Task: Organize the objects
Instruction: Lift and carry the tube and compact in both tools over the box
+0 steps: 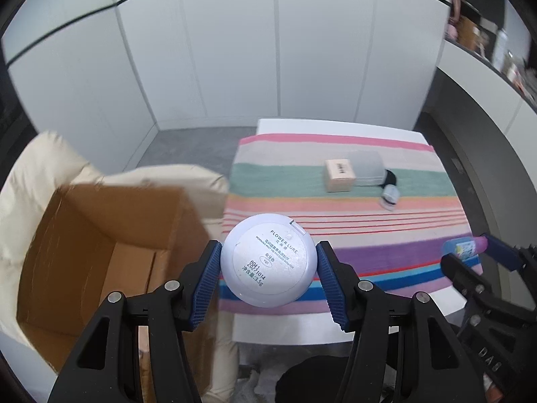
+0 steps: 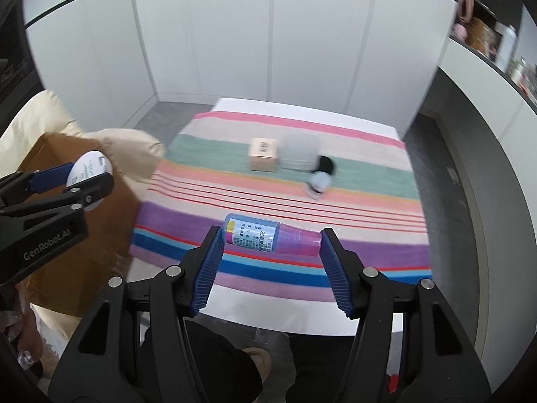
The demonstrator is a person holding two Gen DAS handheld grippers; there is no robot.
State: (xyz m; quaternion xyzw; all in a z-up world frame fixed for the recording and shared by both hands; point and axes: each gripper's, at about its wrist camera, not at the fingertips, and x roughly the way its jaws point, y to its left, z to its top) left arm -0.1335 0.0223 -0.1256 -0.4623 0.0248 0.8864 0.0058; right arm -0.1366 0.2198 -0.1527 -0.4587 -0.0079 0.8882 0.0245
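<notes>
Bottle [image 2: 268, 236] lies crosswise in the right gripper [image 2: 270, 258], clamped end to end, purple cap rightward; left gripper [image 1: 268, 275] pinches a white compact [image 1: 268, 260] — "FLOWER LURE", label up.

The compact [image 1: 268, 262] is showing pale lavender-white with dark print. The bottle [image 2: 270, 237] is showing blue and purple, its label white and yellow. The cloth [image 2: 335, 208] is displaying pink, green, peach, red, purple and blue stripes. The carton [image 1: 100, 252] is showing brown. The small box [image 1: 339, 175] is showing tan.

Striped cloth [image 2: 369, 174], cream cushion [image 1: 30, 181].
</notes>
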